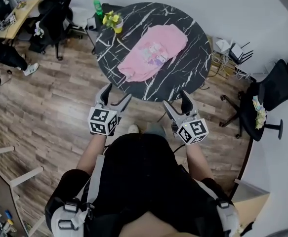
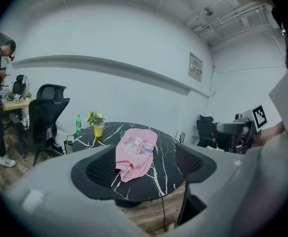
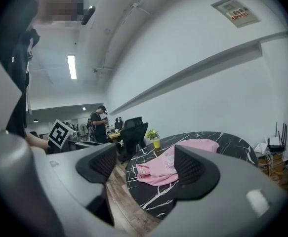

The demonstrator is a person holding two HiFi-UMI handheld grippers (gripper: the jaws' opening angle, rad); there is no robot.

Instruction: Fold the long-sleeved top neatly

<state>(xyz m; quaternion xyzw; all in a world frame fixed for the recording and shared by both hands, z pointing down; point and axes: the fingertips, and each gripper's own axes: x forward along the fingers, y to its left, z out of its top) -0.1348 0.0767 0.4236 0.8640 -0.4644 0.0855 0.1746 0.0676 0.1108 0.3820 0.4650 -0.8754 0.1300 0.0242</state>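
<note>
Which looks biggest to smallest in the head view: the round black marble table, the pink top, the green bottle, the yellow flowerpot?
1. Round black marble table
2. Pink long-sleeved top
3. Yellow flowerpot with plant and green plastic bottle: these look about alike, so they are left unranked.

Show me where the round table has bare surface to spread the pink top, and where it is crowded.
Bare marble runs right of the pink top to the table rim, and on the left between top and near-left rim. The far-left edge is crowded: a yellow plant pot, a green bottle beside it.
</note>
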